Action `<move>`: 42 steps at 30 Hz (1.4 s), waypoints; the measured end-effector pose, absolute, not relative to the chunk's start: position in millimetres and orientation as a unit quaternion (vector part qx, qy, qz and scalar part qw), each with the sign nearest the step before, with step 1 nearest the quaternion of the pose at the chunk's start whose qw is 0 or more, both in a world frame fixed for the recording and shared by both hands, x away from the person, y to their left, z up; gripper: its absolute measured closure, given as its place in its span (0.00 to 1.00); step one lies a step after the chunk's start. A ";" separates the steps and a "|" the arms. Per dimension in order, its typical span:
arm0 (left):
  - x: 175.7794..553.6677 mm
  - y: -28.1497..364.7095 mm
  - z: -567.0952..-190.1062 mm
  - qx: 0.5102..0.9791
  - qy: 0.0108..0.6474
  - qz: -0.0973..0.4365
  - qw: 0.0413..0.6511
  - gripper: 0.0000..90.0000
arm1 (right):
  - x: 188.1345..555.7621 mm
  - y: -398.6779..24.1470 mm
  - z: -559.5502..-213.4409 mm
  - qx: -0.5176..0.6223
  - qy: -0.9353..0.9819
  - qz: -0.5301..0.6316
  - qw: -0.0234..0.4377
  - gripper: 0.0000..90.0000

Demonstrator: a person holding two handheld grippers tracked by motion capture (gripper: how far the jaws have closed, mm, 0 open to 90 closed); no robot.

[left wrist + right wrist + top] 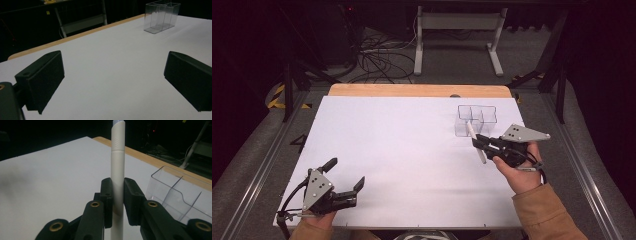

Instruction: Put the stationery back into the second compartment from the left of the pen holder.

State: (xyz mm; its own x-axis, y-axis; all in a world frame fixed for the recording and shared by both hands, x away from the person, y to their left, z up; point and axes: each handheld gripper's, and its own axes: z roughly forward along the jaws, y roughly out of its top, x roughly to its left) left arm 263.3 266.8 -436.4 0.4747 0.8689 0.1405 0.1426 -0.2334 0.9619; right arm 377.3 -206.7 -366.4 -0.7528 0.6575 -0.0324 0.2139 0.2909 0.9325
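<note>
A white pen (475,142) is clamped upright between the black jaws of my right gripper (477,142), which is shut on it above the table's right side; in the right gripper view the pen (117,170) rises past the pads. Just beyond it stands a clear plastic divided holder (476,119), also seen as the holder (180,195) to the right of the jaws. My left gripper (346,174) rests at the table's near left corner, jaws wide open with nothing between them; its fingers (42,80) frame bare white surface.
A white sheet (402,150) covers the table, with a wooden edge (412,90) at the far side. The clear holder (162,17) sits far off in the left gripper view. Cables and a white stand (457,35) lie on the floor beyond.
</note>
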 end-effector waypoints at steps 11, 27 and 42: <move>264.5 266.1 -436.5 0.697 0.362 0.361 0.502 0.04 | 394.9 -204.7 -355.4 0.291 0.747 0.550 0.235 0.87; 266.9 265.6 -436.7 0.699 0.361 0.358 0.503 0.04 | 429.1 -201.2 -343.7 0.302 0.723 0.568 0.251 0.87; 267.8 265.4 -437.1 0.699 0.362 0.355 0.505 0.04 | 464.1 -208.5 -352.6 0.348 0.687 0.580 0.265 0.87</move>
State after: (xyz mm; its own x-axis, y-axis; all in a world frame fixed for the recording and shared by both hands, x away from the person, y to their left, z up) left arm 267.8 265.4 -437.1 0.4867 0.8637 0.1308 0.1477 -0.2289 0.9622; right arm 464.1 -208.5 -352.6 -0.6172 0.7858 0.0404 0.1714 0.0842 0.9816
